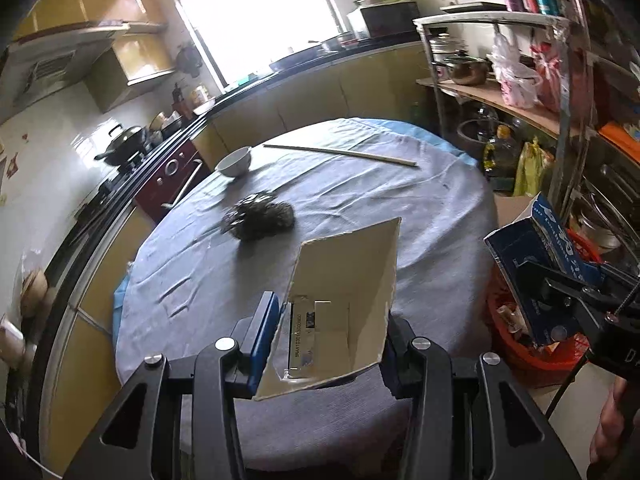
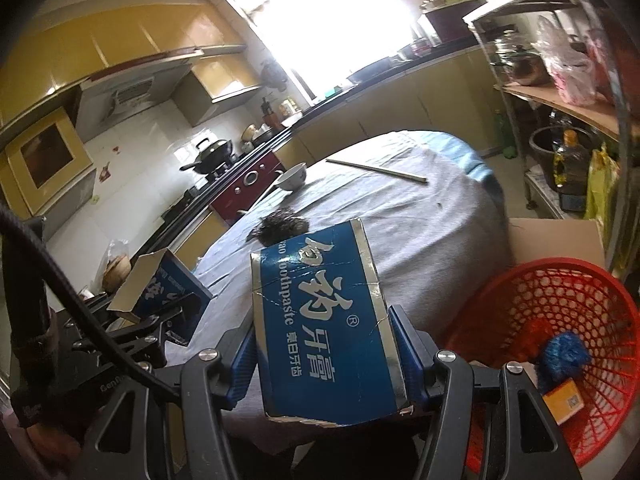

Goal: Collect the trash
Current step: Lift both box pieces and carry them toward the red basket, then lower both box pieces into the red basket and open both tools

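Observation:
My left gripper is shut on a torn piece of toothpaste carton, white inside facing the camera, held above the near edge of the round table. My right gripper is shut on a blue toothpaste box piece, held beside the table and to the left of the red mesh trash basket. The basket holds a blue wad and an orange box. In the left wrist view the right gripper and its blue box hang over the basket.
On the grey tablecloth lie a dark scrubber-like clump, a white bowl and chopsticks. A cardboard box stands behind the basket. A metal shelf with pots and bags is on the right, the kitchen counter behind.

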The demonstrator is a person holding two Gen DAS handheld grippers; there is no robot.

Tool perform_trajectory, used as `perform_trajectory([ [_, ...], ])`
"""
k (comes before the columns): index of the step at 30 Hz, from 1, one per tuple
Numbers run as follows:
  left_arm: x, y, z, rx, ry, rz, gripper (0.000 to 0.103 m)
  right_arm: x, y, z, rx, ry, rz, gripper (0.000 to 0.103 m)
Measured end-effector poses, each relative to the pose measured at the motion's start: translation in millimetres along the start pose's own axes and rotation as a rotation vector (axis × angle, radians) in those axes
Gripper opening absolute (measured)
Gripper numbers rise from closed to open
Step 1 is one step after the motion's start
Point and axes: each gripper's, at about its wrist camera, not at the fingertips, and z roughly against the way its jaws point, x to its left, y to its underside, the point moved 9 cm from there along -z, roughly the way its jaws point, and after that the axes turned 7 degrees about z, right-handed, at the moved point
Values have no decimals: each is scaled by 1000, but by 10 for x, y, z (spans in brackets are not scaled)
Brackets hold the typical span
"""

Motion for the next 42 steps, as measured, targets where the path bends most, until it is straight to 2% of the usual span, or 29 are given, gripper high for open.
perform_trajectory([
  [10,-508,-114,18,4,60,-79,47,-539,69,304,-21,51,-106,64],
  [24,-1307,-203,37,11,183,-209,47,-1248,175,750,-49,161,-234,64],
  [42,-1945,-61,-146,109,326,-271,47,-1622,251,960,-51,218,-310,65],
])
